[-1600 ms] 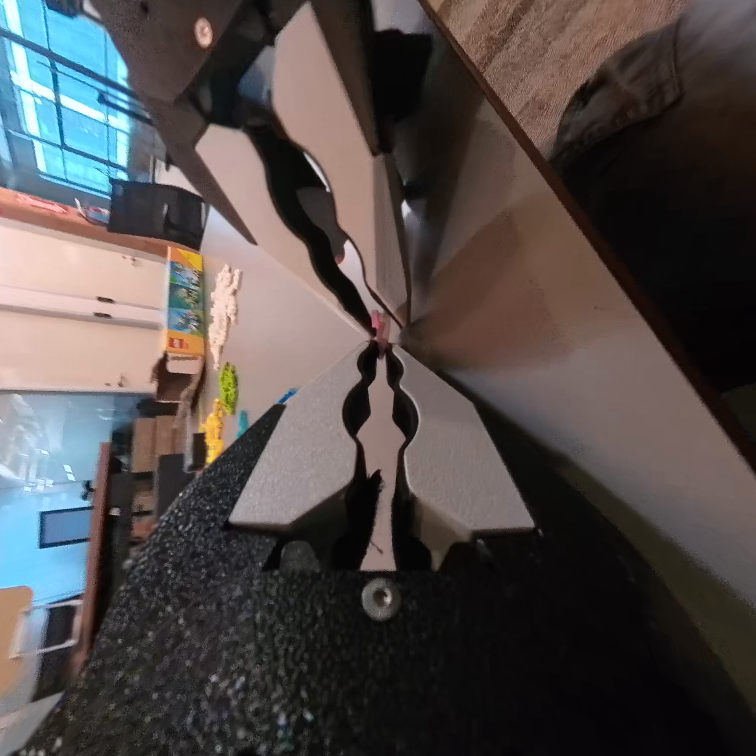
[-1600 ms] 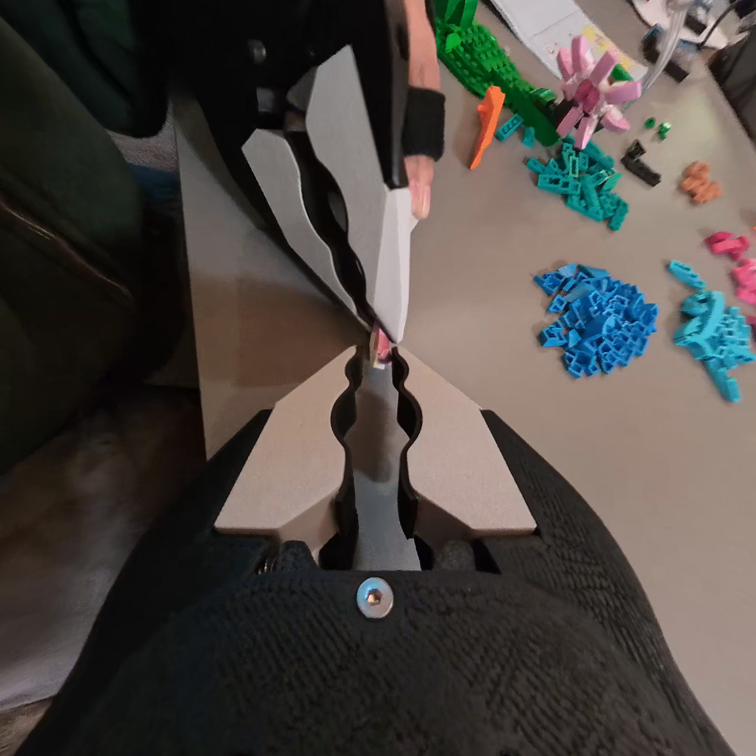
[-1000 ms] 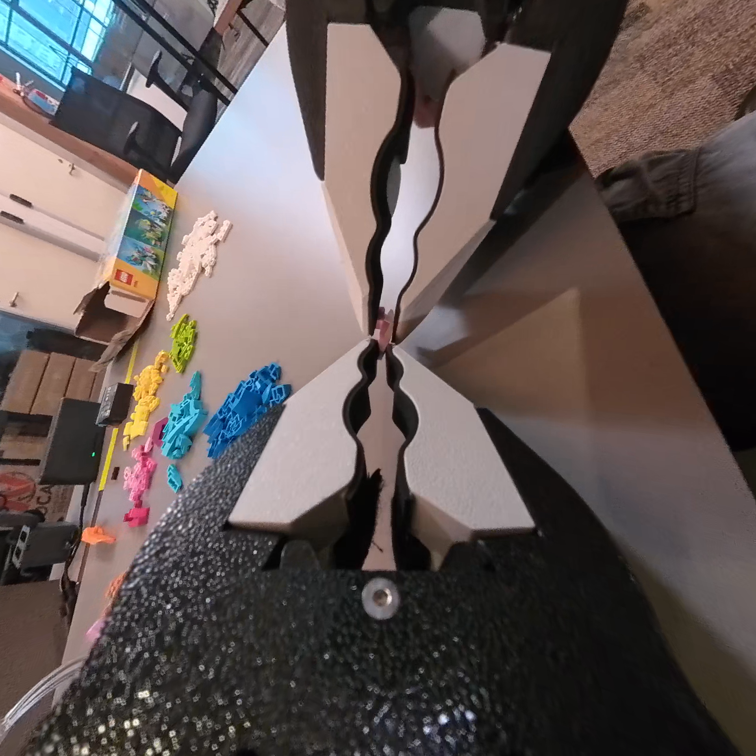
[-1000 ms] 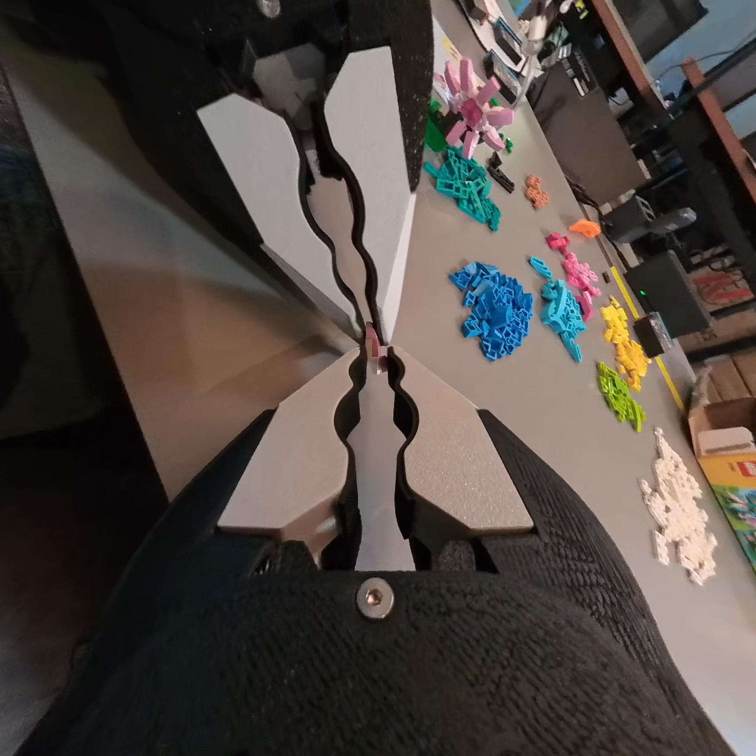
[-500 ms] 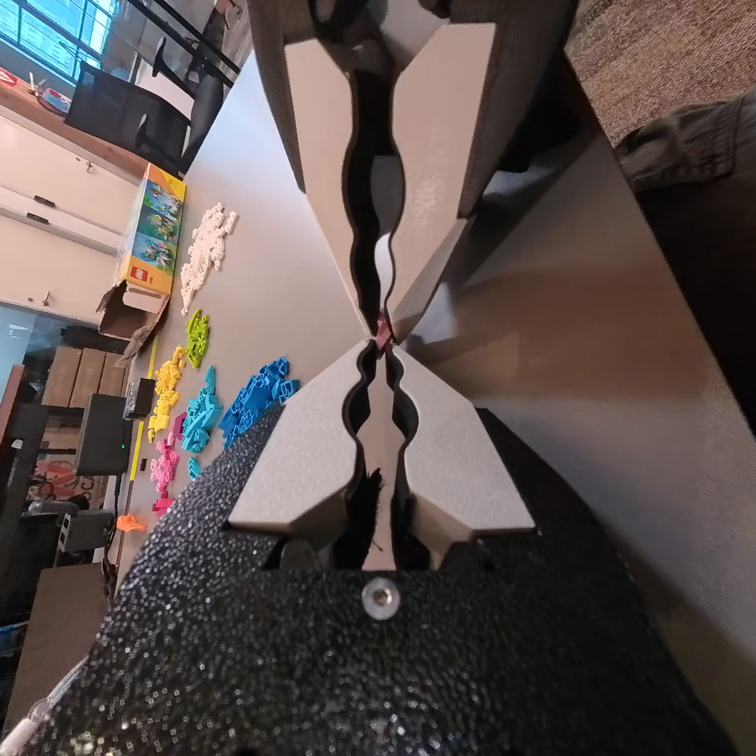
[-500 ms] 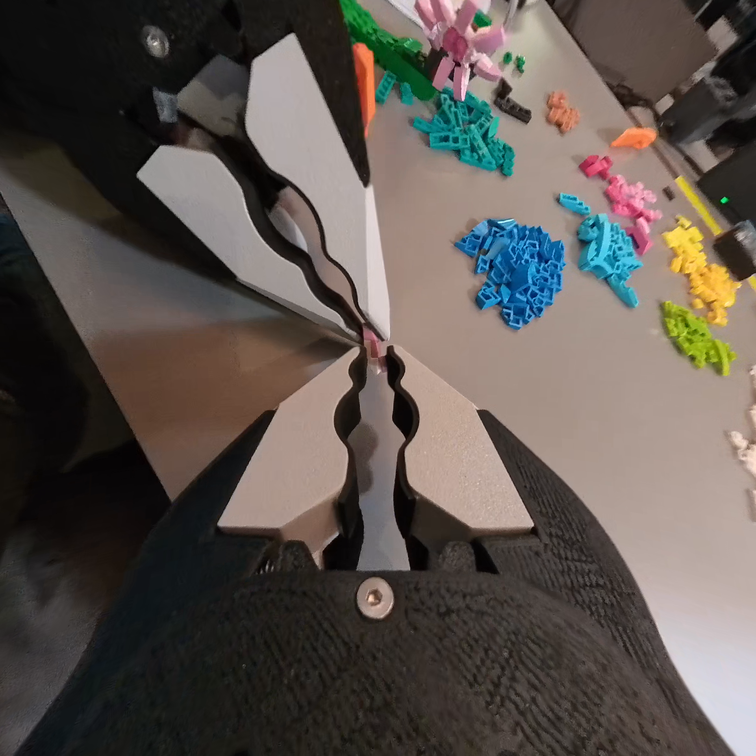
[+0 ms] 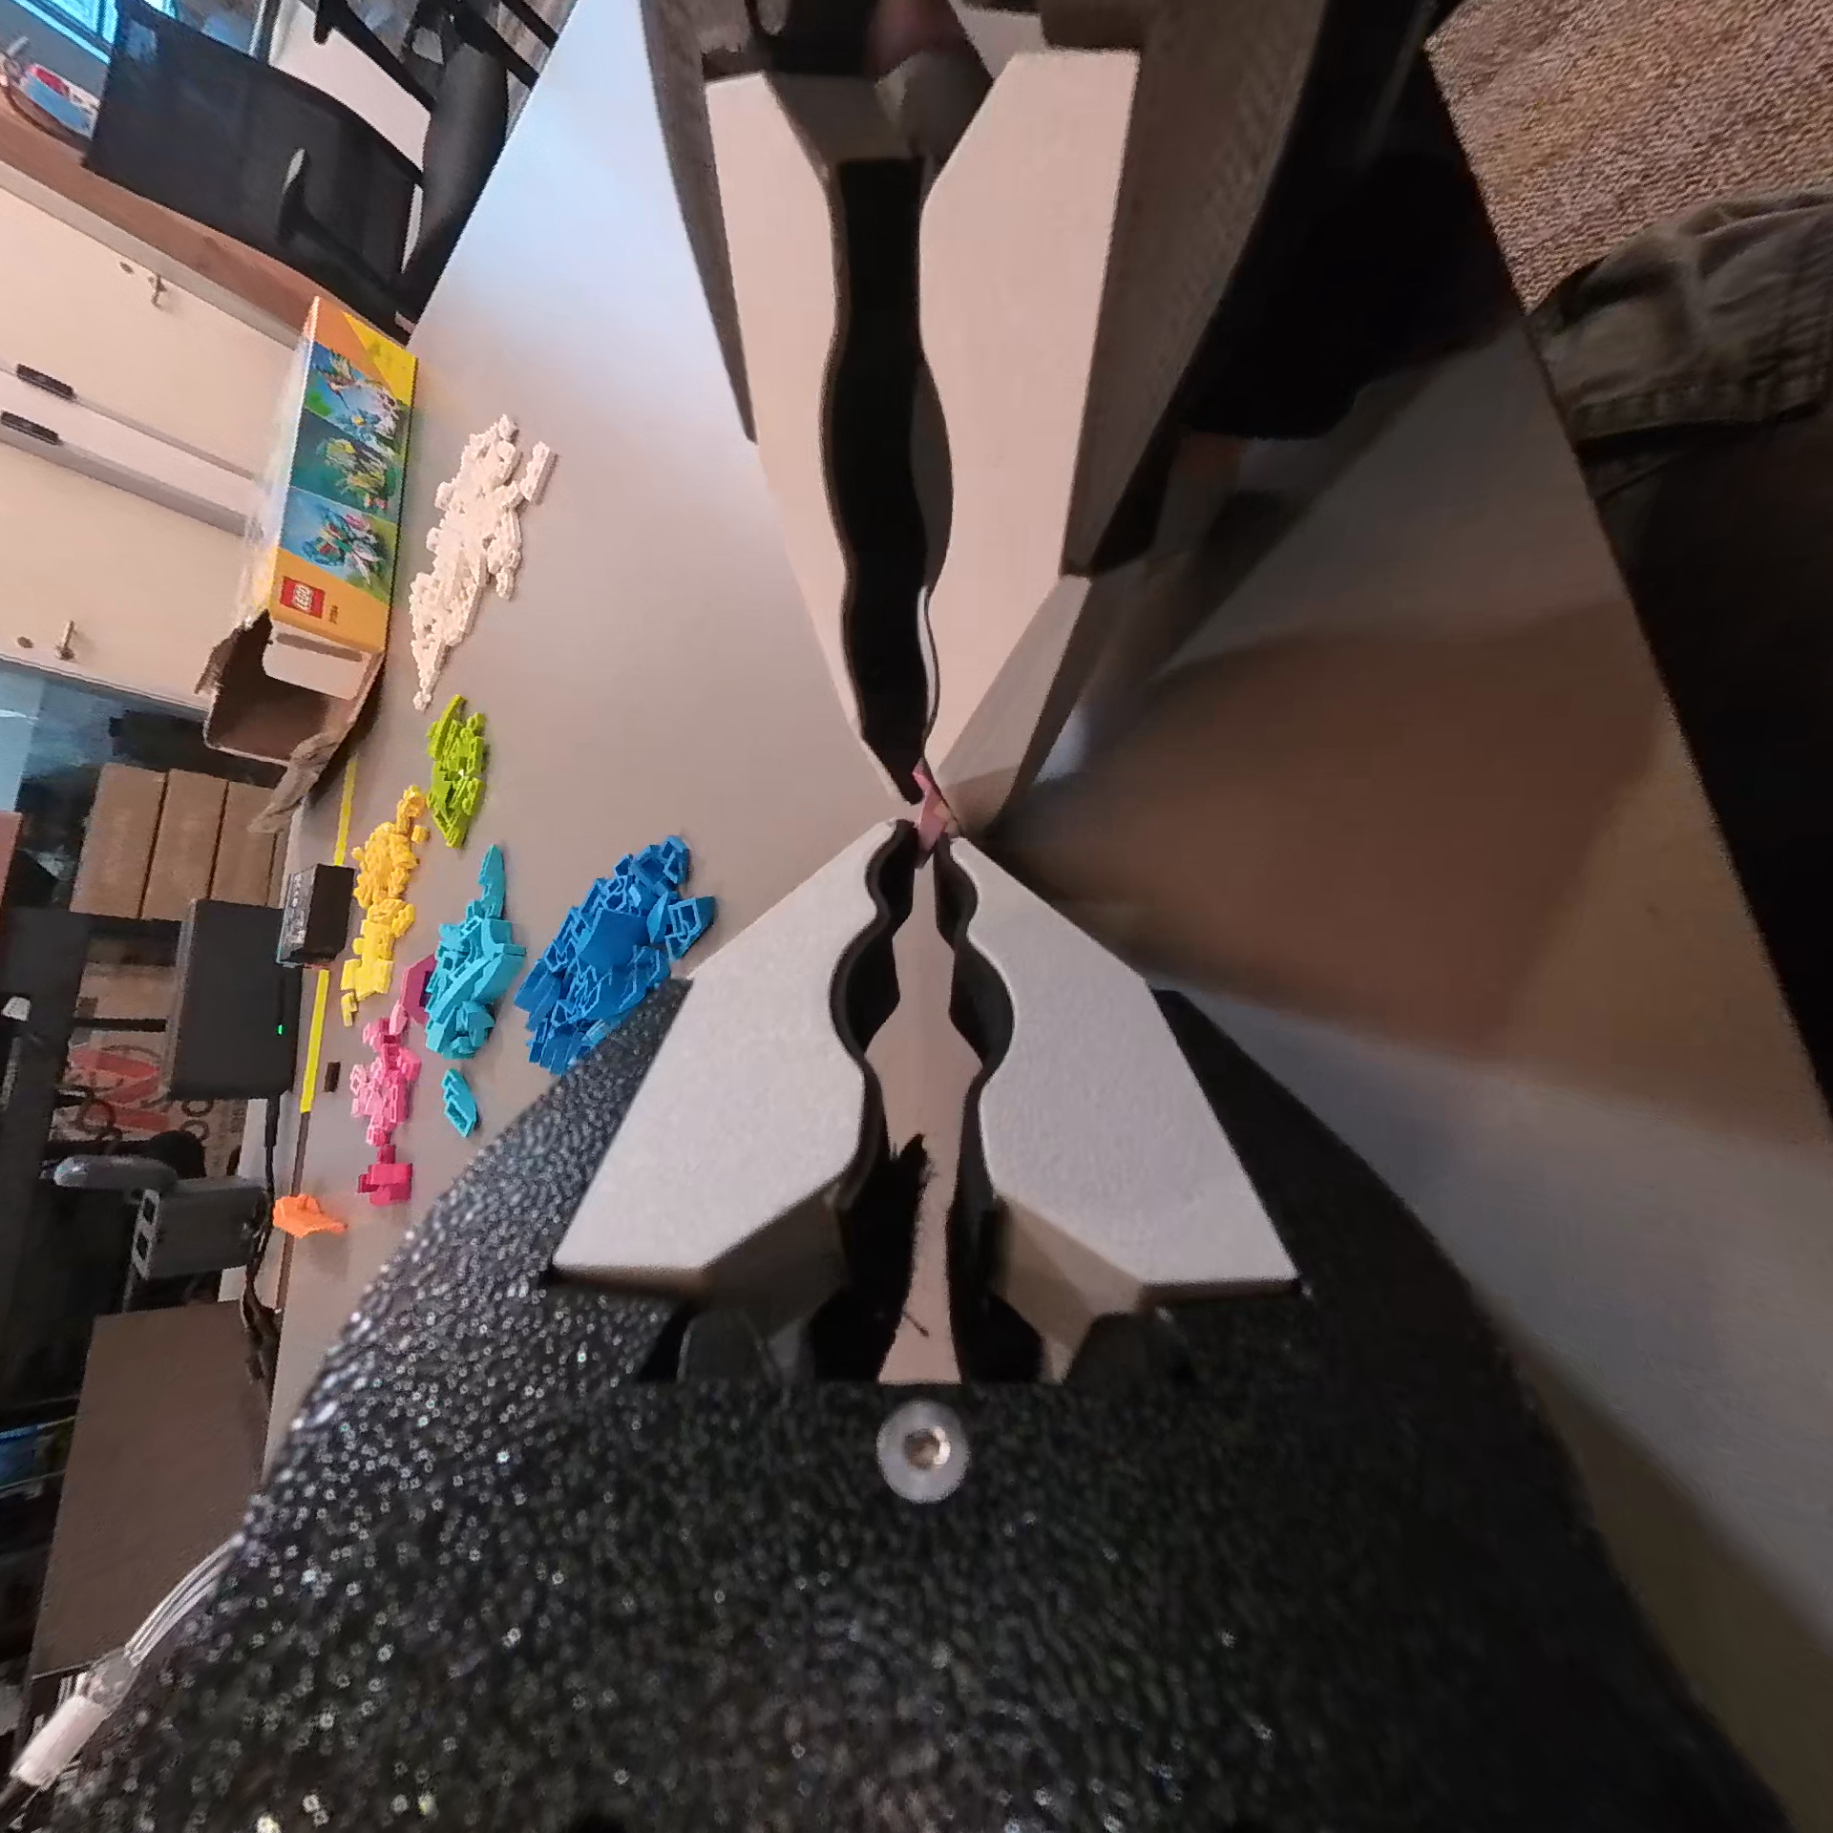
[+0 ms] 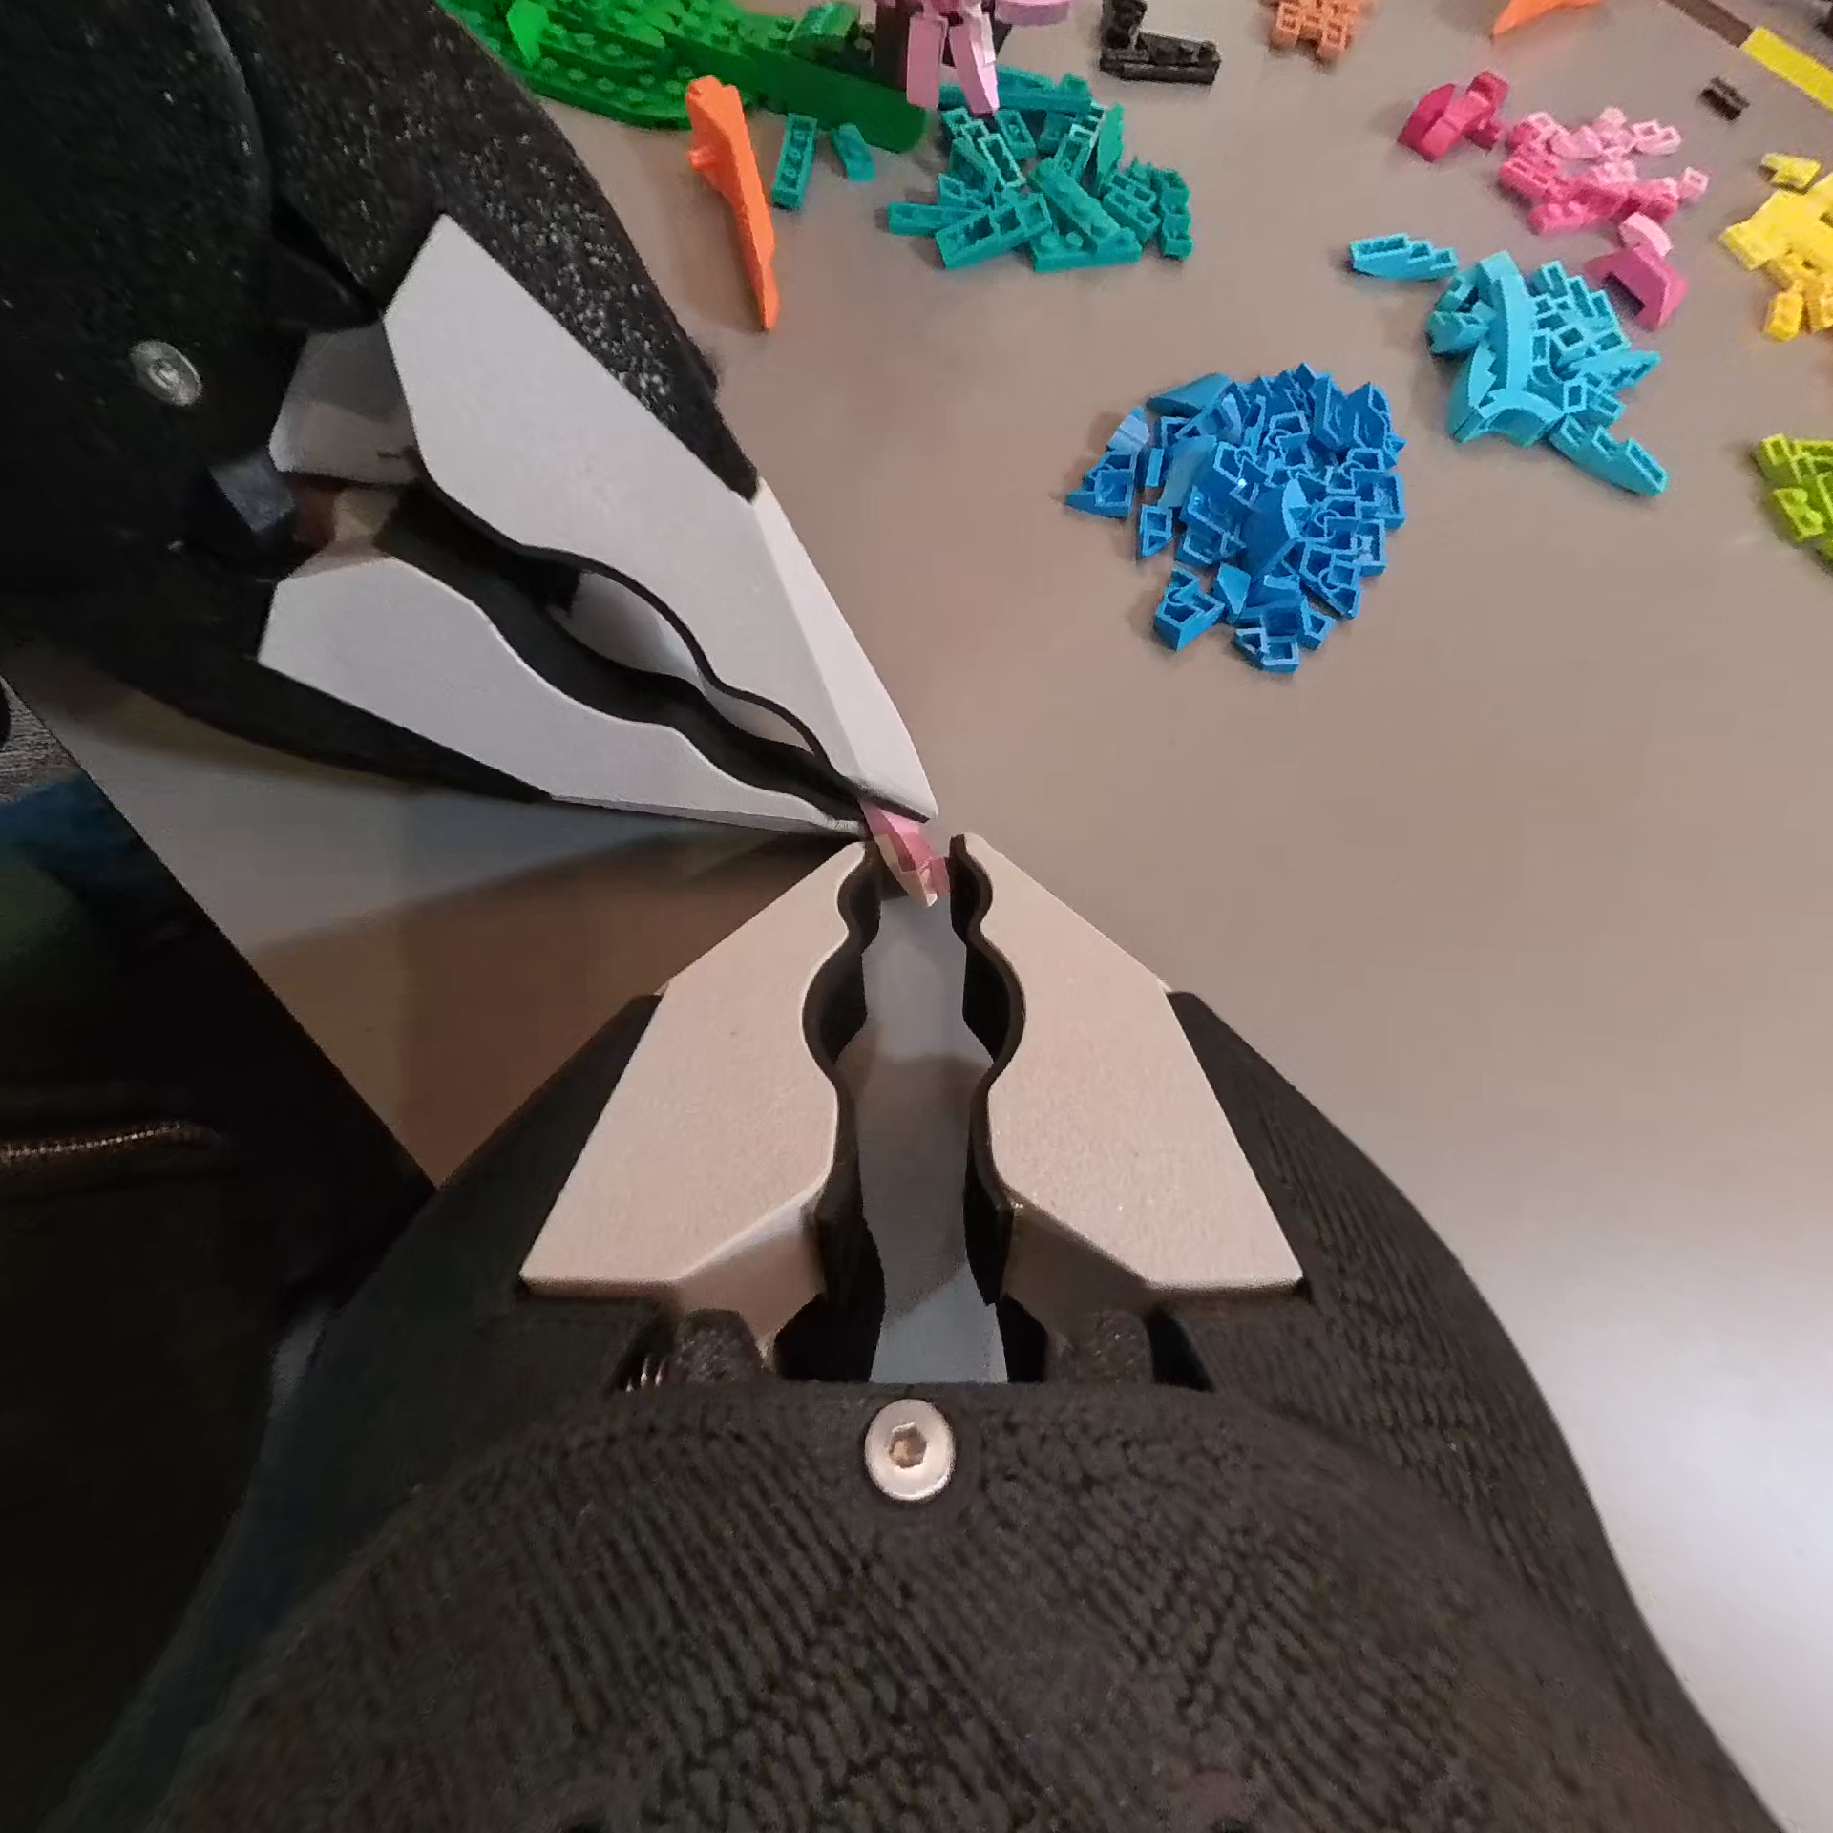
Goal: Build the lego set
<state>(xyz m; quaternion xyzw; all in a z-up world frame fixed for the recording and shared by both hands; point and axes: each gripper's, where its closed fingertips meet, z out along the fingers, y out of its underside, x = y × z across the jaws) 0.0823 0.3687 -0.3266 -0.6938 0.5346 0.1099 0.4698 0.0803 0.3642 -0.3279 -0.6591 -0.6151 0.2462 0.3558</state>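
While a small pink lego piece [image 8: 908, 861] sits pinched above the near edge of the grey table [image 8: 1289, 893], both grippers meet on it tip to tip: the right gripper [image 8: 915, 861] is clamped on its lower end, and the left gripper [image 7: 922, 838] grips the other end, coming in from the upper left in the right wrist view. In the left wrist view the piece [image 7: 930, 801] shows only as a sliver between the four fingertips. Farther out on the table lie sorted heaps of bricks: a blue pile [image 8: 1260, 506] nearest, then a light-blue pile [image 8: 1527, 367], a teal pile [image 8: 1041, 198], pink bricks [image 8: 1587, 179], yellow bricks [image 7: 382, 893], lime bricks [image 7: 456, 769] and white bricks [image 7: 476, 541]. A green baseplate build [image 8: 714, 69] stands at the far side, with an orange piece [image 8: 739, 188] beside it, and the set's box [image 7: 342, 476] lies past the white bricks.
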